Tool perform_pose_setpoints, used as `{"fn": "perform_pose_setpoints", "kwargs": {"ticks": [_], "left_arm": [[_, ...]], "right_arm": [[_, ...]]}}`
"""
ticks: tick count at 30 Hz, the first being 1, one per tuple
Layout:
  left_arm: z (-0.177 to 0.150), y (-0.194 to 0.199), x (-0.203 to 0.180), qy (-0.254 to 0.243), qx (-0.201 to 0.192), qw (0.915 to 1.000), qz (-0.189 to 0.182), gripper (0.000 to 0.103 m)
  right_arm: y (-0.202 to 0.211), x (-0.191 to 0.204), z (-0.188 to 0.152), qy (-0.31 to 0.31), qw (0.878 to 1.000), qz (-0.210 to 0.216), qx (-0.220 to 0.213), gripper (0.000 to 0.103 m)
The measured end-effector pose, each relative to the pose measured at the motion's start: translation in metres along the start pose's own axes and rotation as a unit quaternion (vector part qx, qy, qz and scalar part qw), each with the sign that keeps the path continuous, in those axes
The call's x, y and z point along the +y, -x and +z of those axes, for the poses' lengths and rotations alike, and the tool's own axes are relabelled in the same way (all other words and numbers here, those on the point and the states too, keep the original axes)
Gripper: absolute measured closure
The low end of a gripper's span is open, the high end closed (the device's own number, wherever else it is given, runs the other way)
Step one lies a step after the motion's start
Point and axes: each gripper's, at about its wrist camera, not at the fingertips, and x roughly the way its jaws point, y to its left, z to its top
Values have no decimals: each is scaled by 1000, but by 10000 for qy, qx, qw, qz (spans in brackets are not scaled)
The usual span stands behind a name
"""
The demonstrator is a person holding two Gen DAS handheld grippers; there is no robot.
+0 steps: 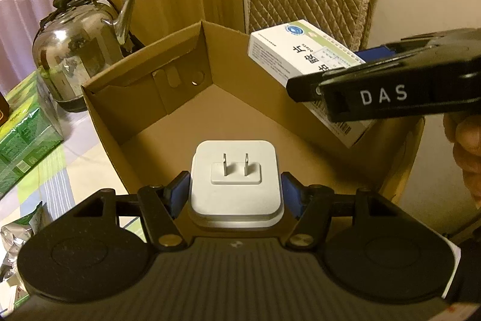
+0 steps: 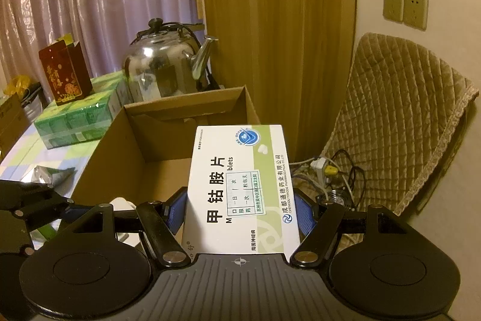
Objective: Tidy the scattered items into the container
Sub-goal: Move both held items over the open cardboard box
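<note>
Left tongs (image 1: pixel 236 188) squeeze a white plug (image 1: pixel 236 185); right tongs (image 2: pixel 240 211) squeeze a pill box (image 2: pixel 240 188). Both hang over the cardboard box (image 1: pixel 144 65), at 12 o'clock.

I am holding a white charger (image 1: pixel 236 184), prongs facing forward, and a white-green medicine box (image 2: pixel 240 188) above the open brown cardboard box (image 1: pixel 144 98).
</note>
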Motion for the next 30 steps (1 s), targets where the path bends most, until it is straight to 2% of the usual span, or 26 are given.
{"fn": "perform_pose_setpoints", "kwargs": {"ticks": [21, 30], "left_arm": [[-4, -5, 0, -117, 119, 9999, -20, 42], [1, -17, 5, -374, 207, 9991, -53, 44]], "right_arm": [[-11, 11, 5, 67, 9997, 213, 69, 35], [-16, 8, 6, 35, 9998, 188, 79, 35]]}}
